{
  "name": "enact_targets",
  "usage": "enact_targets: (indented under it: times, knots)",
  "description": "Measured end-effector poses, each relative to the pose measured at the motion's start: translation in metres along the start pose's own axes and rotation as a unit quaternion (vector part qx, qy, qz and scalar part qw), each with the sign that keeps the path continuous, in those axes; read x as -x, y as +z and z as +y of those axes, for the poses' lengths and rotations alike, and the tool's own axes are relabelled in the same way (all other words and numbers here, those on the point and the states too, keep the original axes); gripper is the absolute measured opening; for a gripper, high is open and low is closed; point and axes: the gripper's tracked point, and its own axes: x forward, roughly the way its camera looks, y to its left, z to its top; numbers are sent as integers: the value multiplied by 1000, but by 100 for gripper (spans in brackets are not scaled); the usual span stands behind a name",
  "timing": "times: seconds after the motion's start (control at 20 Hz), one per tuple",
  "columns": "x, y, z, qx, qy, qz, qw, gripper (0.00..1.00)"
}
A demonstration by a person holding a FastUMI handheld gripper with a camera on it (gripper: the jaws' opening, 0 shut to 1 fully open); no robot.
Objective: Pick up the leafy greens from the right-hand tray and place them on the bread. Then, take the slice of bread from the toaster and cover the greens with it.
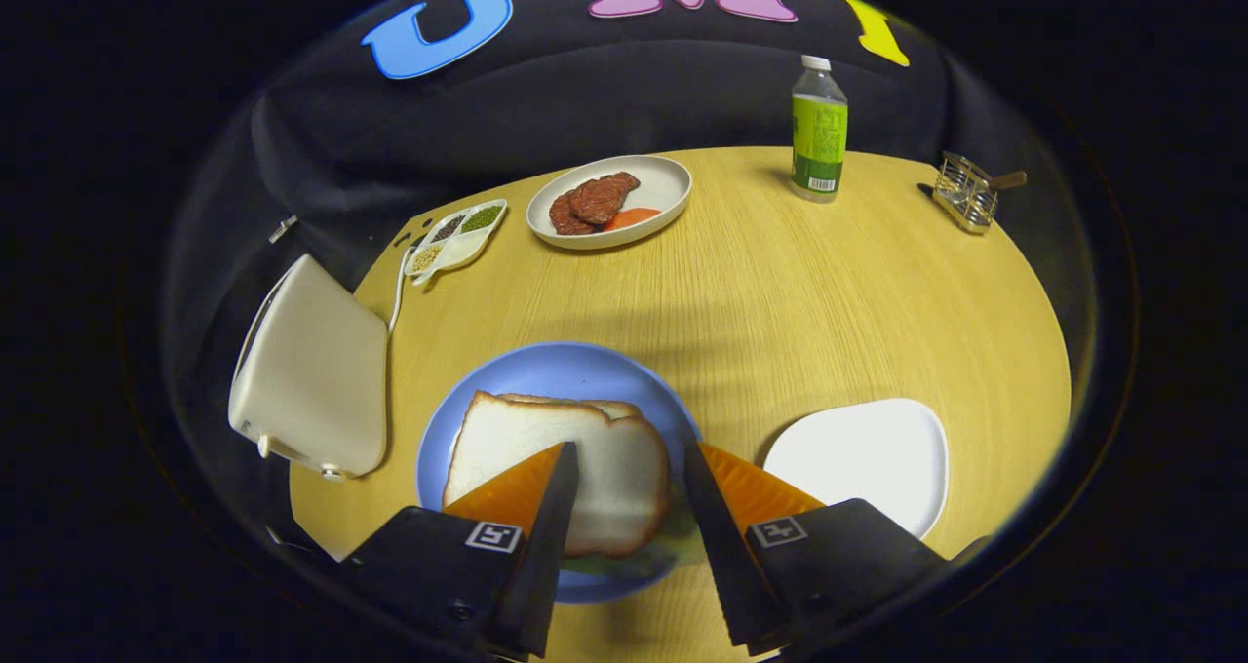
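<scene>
The gripper (624,507) hangs with fingers spread, gripping nothing, over the top bread slice (561,468) lying between them on the blue plate (546,370), greens (673,544) peeking out beneath. A careless withdrawal could nudge that slice askew (it rests loose). The bottle (819,132) label far beyond is unreadable.

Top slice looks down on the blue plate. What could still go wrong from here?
1. The tool is open, its fingers either side of the top bread slice; pulling back low could drag it off the greens.
2. The slice sits offset from the lower bread, so the stack may slide.
3. The toaster stands close beside the blue plate; a wide retreat could clip it.
</scene>
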Motion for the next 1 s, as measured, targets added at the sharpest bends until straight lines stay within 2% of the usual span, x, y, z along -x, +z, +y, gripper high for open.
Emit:
enact_targets:
  times: [0.15, 0.45, 0.75, 1.0]
  knots:
    - [11, 4, -6, 45, -11, -17, 999, 75]
    - [55, 47, -23, 76, -26, -84, 993, 80]
    - [123, 105, -25, 85, -31, -173, 981, 81]
    - [182, 133, -16, 101, -28, -235, 966, 81]
